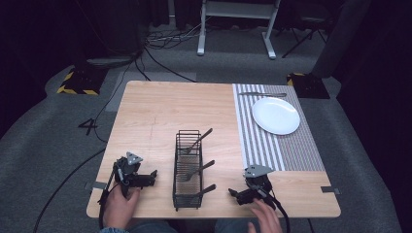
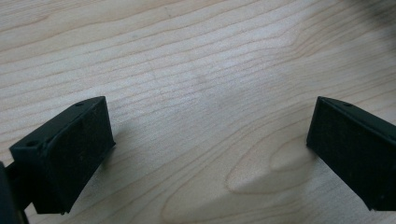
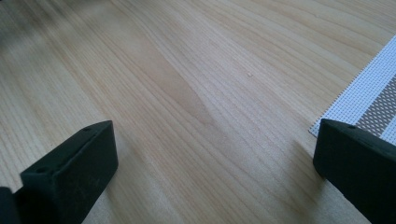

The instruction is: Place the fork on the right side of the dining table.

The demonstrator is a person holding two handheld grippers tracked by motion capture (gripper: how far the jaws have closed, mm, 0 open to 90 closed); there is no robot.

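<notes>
A black wire caddy (image 1: 188, 169) stands near the front middle of the wooden table (image 1: 160, 109), with three forks (image 1: 197, 171) leaning out of it to the right. My left gripper (image 1: 154, 175) lies on the table left of the caddy, held by a hand, jaws open over bare wood (image 2: 205, 116). My right gripper (image 1: 233, 194) rests right of the caddy with a hand just behind it, its jaws wide open and empty (image 3: 205, 140). A white plate (image 1: 275, 115) sits on a striped placemat (image 1: 296, 145) at the back right.
A knife (image 1: 262, 94) lies on the placemat beyond the plate. The placemat's corner (image 3: 369, 102) shows beside my right gripper's jaw. Cables and desk legs (image 1: 235, 29) stand on the grey floor behind the table.
</notes>
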